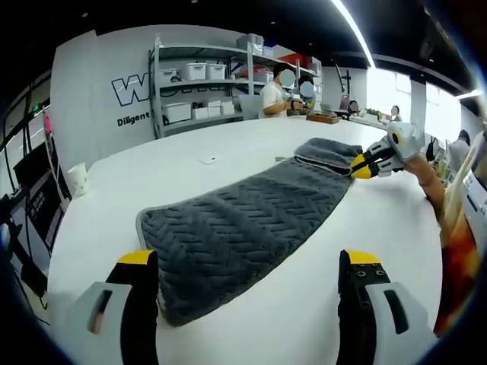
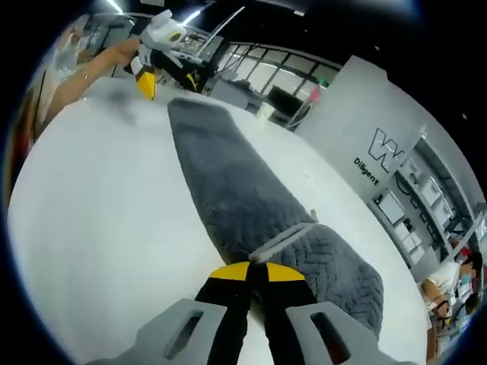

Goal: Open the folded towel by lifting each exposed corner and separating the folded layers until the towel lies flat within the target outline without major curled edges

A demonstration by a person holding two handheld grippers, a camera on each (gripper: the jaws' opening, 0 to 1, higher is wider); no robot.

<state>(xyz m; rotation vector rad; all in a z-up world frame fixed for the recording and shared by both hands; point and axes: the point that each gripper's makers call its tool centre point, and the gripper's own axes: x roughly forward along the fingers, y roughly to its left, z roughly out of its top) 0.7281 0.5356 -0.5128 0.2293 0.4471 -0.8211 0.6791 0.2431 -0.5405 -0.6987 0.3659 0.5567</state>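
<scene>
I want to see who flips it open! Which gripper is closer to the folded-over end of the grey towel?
Right. The right gripper is shut at the edge of the folded-over end of the grey towel. The left gripper is open at the opposite end.

The left gripper (image 1: pixel 251 266) is held low with its two yellow-tipped jaws spread wide apart and nothing between them. In the right gripper view it appears far off at the upper left (image 2: pixel 152 72), carried by a bare forearm (image 2: pixel 91 65). The right gripper (image 2: pixel 256 271) has its jaws pressed together, yellow tips meeting; in the left gripper view it shows at the right (image 1: pixel 365 163), with the person's hand (image 1: pixel 407 144) and forearm behind it.
</scene>
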